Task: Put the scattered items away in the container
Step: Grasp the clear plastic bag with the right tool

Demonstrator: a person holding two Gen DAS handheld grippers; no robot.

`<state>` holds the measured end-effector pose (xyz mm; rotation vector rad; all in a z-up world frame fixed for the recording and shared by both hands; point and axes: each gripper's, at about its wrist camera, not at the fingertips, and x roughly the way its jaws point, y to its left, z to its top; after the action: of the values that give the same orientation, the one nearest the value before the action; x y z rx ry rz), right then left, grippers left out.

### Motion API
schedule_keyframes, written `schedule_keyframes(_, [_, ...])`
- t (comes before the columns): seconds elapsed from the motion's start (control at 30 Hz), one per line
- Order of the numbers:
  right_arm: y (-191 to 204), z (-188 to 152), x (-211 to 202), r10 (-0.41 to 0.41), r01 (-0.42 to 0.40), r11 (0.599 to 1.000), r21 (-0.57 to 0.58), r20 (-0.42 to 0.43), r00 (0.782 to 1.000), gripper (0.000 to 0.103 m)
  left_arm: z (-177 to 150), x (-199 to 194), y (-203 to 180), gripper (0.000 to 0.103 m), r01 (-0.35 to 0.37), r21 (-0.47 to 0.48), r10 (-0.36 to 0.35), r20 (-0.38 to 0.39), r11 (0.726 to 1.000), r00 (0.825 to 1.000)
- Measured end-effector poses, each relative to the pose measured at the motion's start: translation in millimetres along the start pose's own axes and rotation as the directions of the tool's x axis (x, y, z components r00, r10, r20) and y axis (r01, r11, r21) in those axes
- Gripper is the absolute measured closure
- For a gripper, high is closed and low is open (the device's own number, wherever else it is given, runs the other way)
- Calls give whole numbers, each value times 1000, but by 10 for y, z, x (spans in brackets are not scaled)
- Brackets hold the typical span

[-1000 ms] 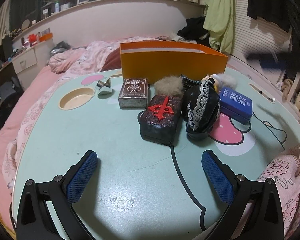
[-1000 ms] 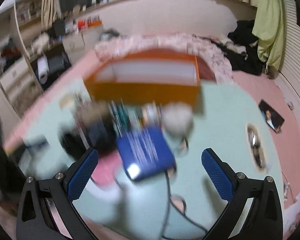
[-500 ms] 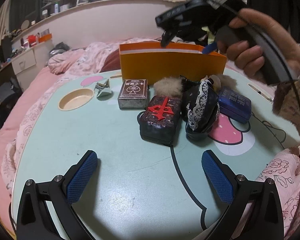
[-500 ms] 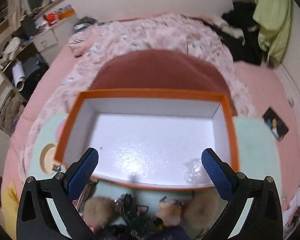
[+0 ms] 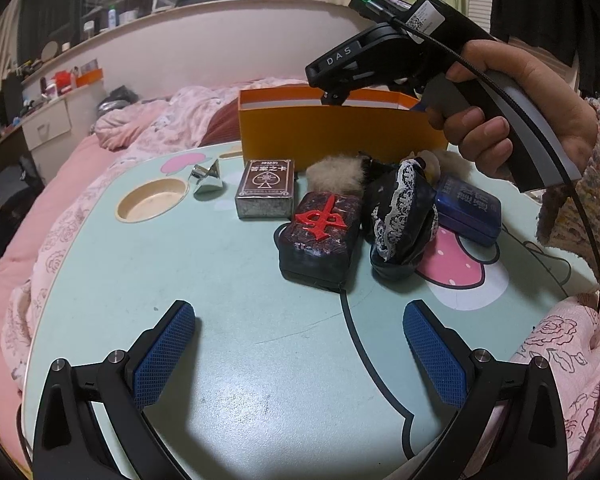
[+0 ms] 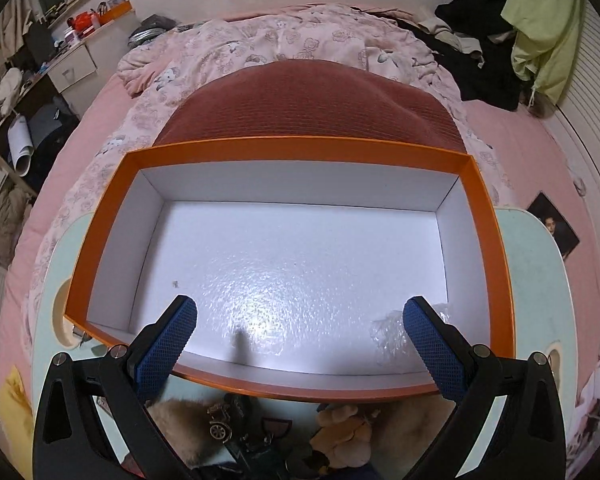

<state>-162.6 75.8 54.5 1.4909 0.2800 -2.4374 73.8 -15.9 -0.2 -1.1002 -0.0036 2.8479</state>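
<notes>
Your right tongs (image 6: 300,340) hang wide open and empty over the orange box (image 6: 496,240), with nothing to drop. Bring them down to the blue tin (image 5: 470,210) on the table (image 5: 220,280). Your left tongs (image 5: 300,356) are open and empty too.

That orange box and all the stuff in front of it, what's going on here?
A person is tidying a table with a hand-held claw in each hand. The right claw hovers open over the orange box, which holds only a bit of clear plastic. The left claw waits open above the table. The card pack, dark pouch and blue tin still lie outside.
</notes>
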Motion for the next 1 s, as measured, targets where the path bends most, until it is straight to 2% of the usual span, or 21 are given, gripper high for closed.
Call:
schedule_keyframes(0.17, [37,54,2,-32,32,999,-26,3,999,0,-3,-1,1,0,0,0,0,0,1000,1000])
schedule_keyframes(0.3, [61,179,-69,-100,100,990,-98,3,995,4,-3,-1,-1,0,0,0,0,0,1000,1000])
schedule_keyframes(0.37, [47,348,-135,-151,145,975,-167,-26,988,18,-5,-2,0,0,0,0,0,1,1000,1000])
schedule_keyframes(0.4, [29,421,-151,-164,150,969,-196,-52,985,21,-5,-1,0,0,0,0,0,1,1000,1000])
schedule_keyframes(0.47, [-22,553,-148,-156,117,961,-252,-139,978,34,-7,-2,1,0,0,0,0,1,1000,1000])
schedule_keyframes(0.5, [-40,591,-138,-159,106,954,-280,-177,971,37,-6,-1,1,0,0,-1,0,1,1000,1000])
schedule_keyframes(0.53, [-47,594,-123,-247,214,963,-162,-226,942,43,-7,-1,1,0,0,0,0,1,1000,1000])
schedule_keyframes(0.57, [-44,591,-104,-291,268,956,-122,-263,920,51,-8,-2,1,0,0,0,0,1,1000,1000])
schedule_keyframes(0.67, [-44,537,14,-316,270,947,-176,-340,886,62,-9,-2,0,0,0,-1,0,1,1000,1000])
schedule_keyframes(0.8, [-103,398,262,-363,299,931,-212,-426,829,64,-10,-2,0,0,0,-1,0,1,1000,1000])
schedule_keyframes(0.83, [-145,375,313,-355,299,935,-193,-448,821,65,-10,-3,1,0,0,-1,0,1,1000,1000])
schedule_keyframes(0.93, [-319,376,351,-255,257,964,-68,-508,823,66,-12,-2,0,0,0,-1,0,1,1000,1000])
schedule_keyframes(1.0, [-403,366,369,-205,227,973,-25,-531,822,66,-12,-2,0,0,0,-1,0,2,1000,1000])
